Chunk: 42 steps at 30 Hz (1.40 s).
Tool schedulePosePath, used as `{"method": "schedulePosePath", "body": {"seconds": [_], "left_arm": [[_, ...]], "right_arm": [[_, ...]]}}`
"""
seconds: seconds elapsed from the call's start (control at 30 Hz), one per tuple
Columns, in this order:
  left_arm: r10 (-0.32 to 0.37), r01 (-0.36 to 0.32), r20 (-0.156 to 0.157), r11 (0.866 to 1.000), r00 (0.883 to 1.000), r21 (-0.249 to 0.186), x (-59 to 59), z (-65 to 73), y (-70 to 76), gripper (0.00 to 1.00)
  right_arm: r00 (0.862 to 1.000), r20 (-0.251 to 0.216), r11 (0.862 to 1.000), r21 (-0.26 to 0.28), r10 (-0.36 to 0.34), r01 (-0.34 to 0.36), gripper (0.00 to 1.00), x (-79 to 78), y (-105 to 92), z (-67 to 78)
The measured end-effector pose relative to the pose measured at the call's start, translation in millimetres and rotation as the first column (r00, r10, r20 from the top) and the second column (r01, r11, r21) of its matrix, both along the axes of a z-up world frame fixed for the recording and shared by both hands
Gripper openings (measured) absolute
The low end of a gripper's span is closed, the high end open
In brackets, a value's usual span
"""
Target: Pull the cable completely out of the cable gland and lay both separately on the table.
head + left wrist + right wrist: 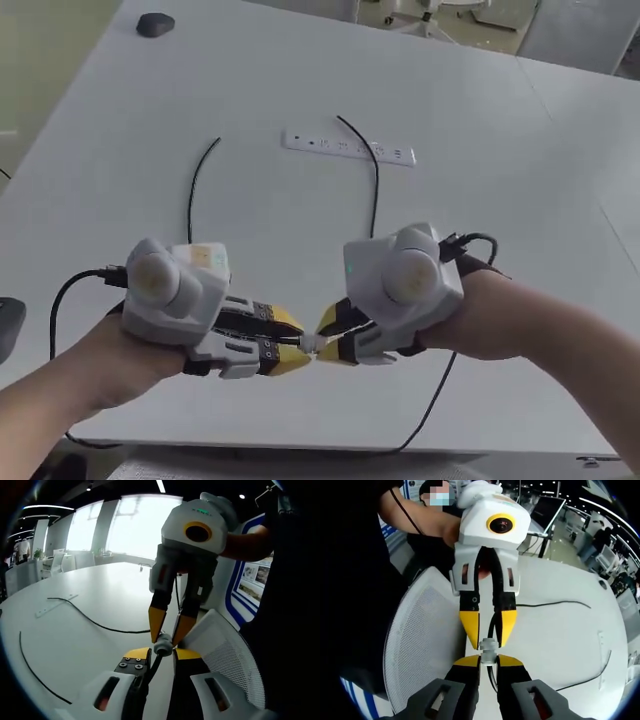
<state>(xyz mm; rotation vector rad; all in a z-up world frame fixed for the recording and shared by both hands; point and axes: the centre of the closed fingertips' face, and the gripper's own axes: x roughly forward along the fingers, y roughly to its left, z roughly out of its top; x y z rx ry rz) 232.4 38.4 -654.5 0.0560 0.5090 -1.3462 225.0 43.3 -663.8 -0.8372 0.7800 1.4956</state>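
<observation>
A small white cable gland [312,343] hangs between my two grippers, just above the table's front edge. My right gripper [332,345] is shut on the gland [488,648], which sits at its yellow tips [488,661]. A thin black cable [151,669] runs out of the gland [162,644] and back between the jaws of my left gripper [162,654], which is shut on it. In the right gripper view the left gripper [488,640] faces mine tip to tip, the cable [493,622] between its jaws. My left gripper [292,346] is level with the right.
A white power strip [348,148] lies mid-table with a black cable [374,180] curving from it. Another loose black cable [191,195] lies to its left. A dark mouse [155,24] sits at the far left corner. A white mesh chair [420,645] is below the grippers.
</observation>
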Motion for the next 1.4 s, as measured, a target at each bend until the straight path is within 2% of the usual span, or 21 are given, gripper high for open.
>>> {"method": "schedulePosePath", "body": {"seconds": [0.13, 0.4, 0.53, 0.63, 0.7, 0.83, 0.93, 1.03, 1.17, 1.33, 1.4], "left_arm": [[-0.004, 0.004, -0.008, 1.0, 1.0, -0.008, -2.0, 1.3, -1.3, 0.2], [0.001, -0.001, -0.008, 1.0, 1.0, -0.018, -0.2, 1.8, -0.9, 0.16], [0.005, -0.005, -0.002, 1.0, 1.0, -0.025, 0.8, 2.5, -0.8, 0.16], [0.007, -0.006, 0.021, 1.0, 1.0, -0.029, 2.1, 3.4, 0.2, 0.16], [0.005, -0.004, 0.023, 0.999, 1.0, -0.032, 1.6, 3.8, 0.4, 0.16], [-0.004, 0.004, 0.027, 1.0, 1.0, -0.024, 0.0, 3.5, -0.3, 0.15], [0.002, -0.001, 0.041, 1.0, 0.999, -0.015, 1.5, 3.8, 0.4, 0.15], [0.0, 0.001, 0.023, 1.0, 1.0, -0.027, 1.3, 4.1, 0.6, 0.15], [0.0, 0.001, 0.024, 1.0, 1.0, -0.026, 3.0, 5.5, 1.0, 0.15], [0.011, -0.011, -0.014, 0.999, 1.0, -0.04, 5.4, 10.0, 4.3, 0.15], [0.02, -0.021, -0.024, 0.999, 0.999, -0.043, 7.1, 11.2, 6.0, 0.15]], "right_arm": [[1.0, 0.009, 1.0, 0.002, 0.006, -0.006, 0.06, -0.3, -0.7, 0.2], [1.0, 0.018, 1.0, 0.014, 0.017, -0.017, 0.06, 0.2, 1.6, -0.7], [1.0, 0.019, 1.0, 0.021, 0.021, -0.021, 0.06, 1.3, 2.5, -0.7], [0.999, 0.029, 0.999, 0.029, 0.026, -0.027, 0.06, 2.4, 3.5, 0.0], [0.999, 0.029, 0.999, 0.035, 0.027, -0.028, 0.06, 2.4, 3.8, 0.6], [0.999, 0.034, 0.999, 0.038, 0.036, -0.038, 0.07, 1.0, 3.7, -0.3], [0.998, 0.05, 0.998, 0.05, 0.045, -0.047, 0.07, 2.8, 4.0, -0.3], [0.999, 0.03, 0.998, 0.062, 0.026, -0.028, 0.07, 3.0, 3.7, 1.2], [0.999, 0.044, 0.997, 0.074, 0.032, -0.035, 0.08, 3.2, 4.1, 2.8], [1.0, 0.017, 0.992, 0.128, -0.002, 0.0, 0.08, 5.9, 4.4, 9.8], [1.0, 0.015, 0.991, 0.13, -0.019, 0.016, 0.09, 9.2, 1.6, 10.8]]}}
